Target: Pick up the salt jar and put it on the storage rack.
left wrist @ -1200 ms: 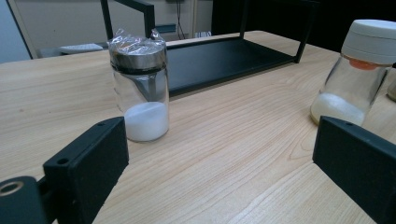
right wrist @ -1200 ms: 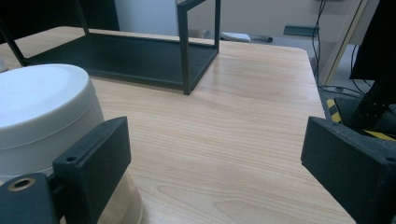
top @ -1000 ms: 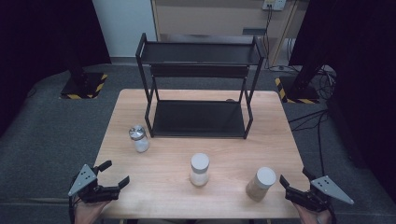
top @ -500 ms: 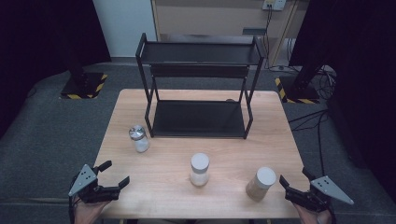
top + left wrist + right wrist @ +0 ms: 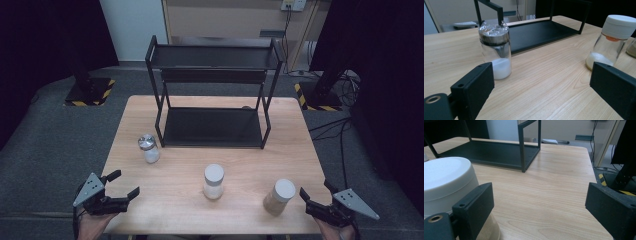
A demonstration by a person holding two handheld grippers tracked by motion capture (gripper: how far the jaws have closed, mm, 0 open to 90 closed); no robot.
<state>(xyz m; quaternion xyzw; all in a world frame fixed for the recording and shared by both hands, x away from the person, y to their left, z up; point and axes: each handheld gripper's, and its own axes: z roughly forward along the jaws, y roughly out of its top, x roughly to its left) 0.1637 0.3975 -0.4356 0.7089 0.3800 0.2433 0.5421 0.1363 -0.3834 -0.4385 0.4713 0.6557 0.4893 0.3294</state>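
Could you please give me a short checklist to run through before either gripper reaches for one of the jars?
1. Left gripper jaws apart with nothing between them, though they have just been closing a little: ok.
2. Right gripper jaws apart, holding nothing: ok.
3. Silver-capped jar upright on the table, apart from the rack: ok.
4. White-lidded jar upright, free on all sides: ok.
5. Tan jar upright, close beside the right gripper's jaw in the right gripper view; whether it touches: cannot tell.
6. Rack's lower shelf free for placing: ok.
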